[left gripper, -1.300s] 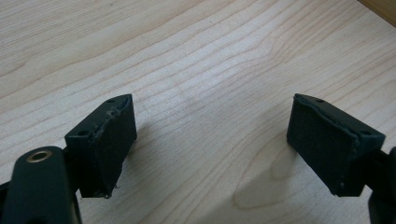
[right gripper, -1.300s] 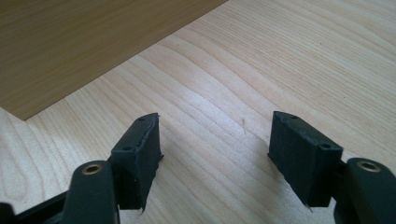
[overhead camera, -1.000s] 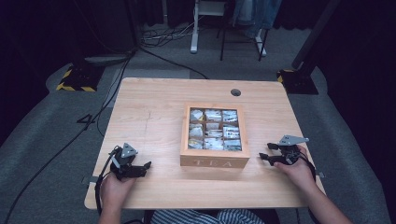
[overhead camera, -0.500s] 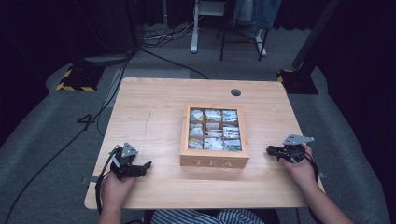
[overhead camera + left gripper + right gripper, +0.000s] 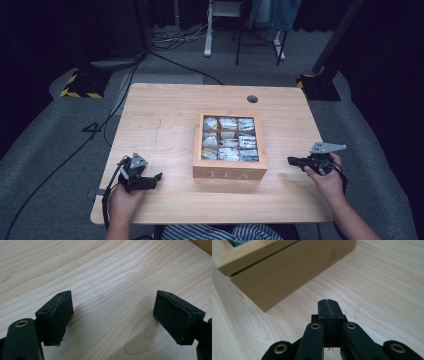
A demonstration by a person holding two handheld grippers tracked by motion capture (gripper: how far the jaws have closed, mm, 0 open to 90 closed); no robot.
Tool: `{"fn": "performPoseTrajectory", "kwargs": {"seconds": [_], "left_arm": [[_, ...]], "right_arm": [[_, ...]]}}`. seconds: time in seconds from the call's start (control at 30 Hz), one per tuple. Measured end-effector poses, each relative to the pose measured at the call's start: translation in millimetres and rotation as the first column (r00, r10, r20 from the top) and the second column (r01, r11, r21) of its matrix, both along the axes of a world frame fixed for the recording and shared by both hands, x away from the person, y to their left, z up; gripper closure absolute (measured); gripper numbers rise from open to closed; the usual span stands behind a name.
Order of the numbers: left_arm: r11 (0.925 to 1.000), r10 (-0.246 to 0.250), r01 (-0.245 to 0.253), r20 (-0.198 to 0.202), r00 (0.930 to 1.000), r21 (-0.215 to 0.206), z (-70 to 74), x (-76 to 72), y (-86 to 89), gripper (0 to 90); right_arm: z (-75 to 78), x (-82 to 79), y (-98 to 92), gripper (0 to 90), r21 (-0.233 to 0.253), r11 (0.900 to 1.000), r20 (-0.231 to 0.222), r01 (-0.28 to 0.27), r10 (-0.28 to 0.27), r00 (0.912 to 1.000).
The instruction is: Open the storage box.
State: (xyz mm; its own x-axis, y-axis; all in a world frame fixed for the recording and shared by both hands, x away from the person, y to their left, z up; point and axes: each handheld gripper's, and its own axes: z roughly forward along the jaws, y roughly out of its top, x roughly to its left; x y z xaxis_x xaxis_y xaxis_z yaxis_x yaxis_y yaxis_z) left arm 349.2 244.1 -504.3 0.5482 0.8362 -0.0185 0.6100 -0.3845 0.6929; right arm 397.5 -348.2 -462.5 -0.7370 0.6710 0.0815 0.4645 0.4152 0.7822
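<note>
While our right gripper (image 5: pixel 292 161) points at the right side of the wooden tea box (image 5: pixel 229 145) mid-table with jaws pressed together on nothing, our left gripper (image 5: pixel 156 177) rests near-left, jaws spread wide, presumably ready to steady it.

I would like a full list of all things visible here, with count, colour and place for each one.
tea box: one, light wood with a window lid, middle of the table, word TEA on its front.
tea bags: several, mixed pale colours, in compartments under the lid.
table: one, light wood, round hole near the far edge.
floor cables: several, dark, on grey carpet beyond the table.
left gripper: one, black, jaws wide apart, left of the box.
right gripper: one, black, jaws pressed together, right of the box, pointing at it.
hands: two, each holding a gripper, at the near edge.
</note>
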Motion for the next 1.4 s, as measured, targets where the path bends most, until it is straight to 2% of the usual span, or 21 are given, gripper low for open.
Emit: {"fn": "performPoseTrajectory", "kwargs": {"seconds": [0.07,0.17,0.33,0.4,0.47,0.5,0.57,0.6,0.63,0.67,0.7,0.93,1.2,1.4], "left_arm": [[1.0,0.0,0.0,0.0,1.0,0.0,0.0,0.0,0.0,17.0],[1.0,0.001,-0.001,0.0,1.0,0.0,0.0,0.0,-0.1,17.0],[1.0,0.002,-0.002,0.0,1.0,-0.001,-0.1,-0.1,-0.2,17.0],[1.0,0.002,-0.002,0.0,1.0,-0.001,-0.1,-0.1,-0.2,17.0],[1.0,0.003,-0.003,0.003,1.0,0.002,0.0,-0.1,-0.1,17.1],[1.0,0.006,-0.006,0.004,1.0,0.004,0.0,-0.4,-0.3,17.1],[1.0,0.005,-0.005,0.0,1.0,0.005,0.2,-1.1,-0.3,17.2],[1.0,0.005,-0.005,0.0,1.0,0.005,0.2,-1.1,-0.3,17.1],[1.0,0.008,-0.008,0.001,1.0,0.002,0.1,-1.7,-0.6,17.2],[1.0,0.008,-0.008,0.001,1.0,0.002,0.1,-1.7,-0.6,17.2],[1.0,0.007,-0.007,0.0,1.0,-0.003,-0.1,-1.7,-0.7,17.1],[1.0,0.008,-0.008,-0.001,1.0,-0.001,0.0,-1.8,-0.7,17.1],[1.0,0.008,-0.008,0.0,1.0,-0.003,-0.1,-1.8,-0.8,17.2],[1.0,0.007,-0.007,0.0,1.0,-0.002,-0.1,-1.7,-0.7,17.2]], "right_arm": [[3.7,-2.4,2.5,90.0,0.013,0.999,0.014,-0.033,0.033,0.9994],[6.5,-5.7,7.5,90.0,0.029,0.995,0.006,-0.095,0.095,0.9955],[11.8,-11.3,21.6,90.0,0.046,0.979,0.013,-0.2,0.2,0.9797],[13.8,-13.7,29.8,90.0,0.05,0.969,0.018,-0.24,0.24,0.9707],[14.3,-14.3,32.6,90.0,0.051,0.966,0.018,-0.253,0.253,0.9673],[15.2,-15.6,40.4,90.0,0.041,0.958,0.017,-0.285,0.285,0.9584],[15.6,-16.1,46.2,90.0,0.04,0.95,0.017,-0.309,0.309,0.951],[15.6,-16.1,46.2,90.0,0.04,0.95,0.017,-0.309,0.309,0.951],[15.3,-16.2,50.9,90.0,0.04,0.944,0.013,-0.328,0.328,0.9445],[15.3,-16.2,50.9,90.0,0.04,0.944,0.013,-0.328,0.328,0.9445],[14.3,-16.1,54.3,90.0,0.034,0.938,0.007,-0.345,0.345,0.9387],[13.7,-18.1,58.0,90.0,0.04,0.931,0.003,-0.364,0.364,0.9314],[14.0,-17.8,56.4,90.0,0.061,0.928,0.001,-0.368,0.368,0.9298],[11.8,-17.7,59.6,90.0,0.045,0.927,-0.002,-0.371,0.372,0.9283]]}}
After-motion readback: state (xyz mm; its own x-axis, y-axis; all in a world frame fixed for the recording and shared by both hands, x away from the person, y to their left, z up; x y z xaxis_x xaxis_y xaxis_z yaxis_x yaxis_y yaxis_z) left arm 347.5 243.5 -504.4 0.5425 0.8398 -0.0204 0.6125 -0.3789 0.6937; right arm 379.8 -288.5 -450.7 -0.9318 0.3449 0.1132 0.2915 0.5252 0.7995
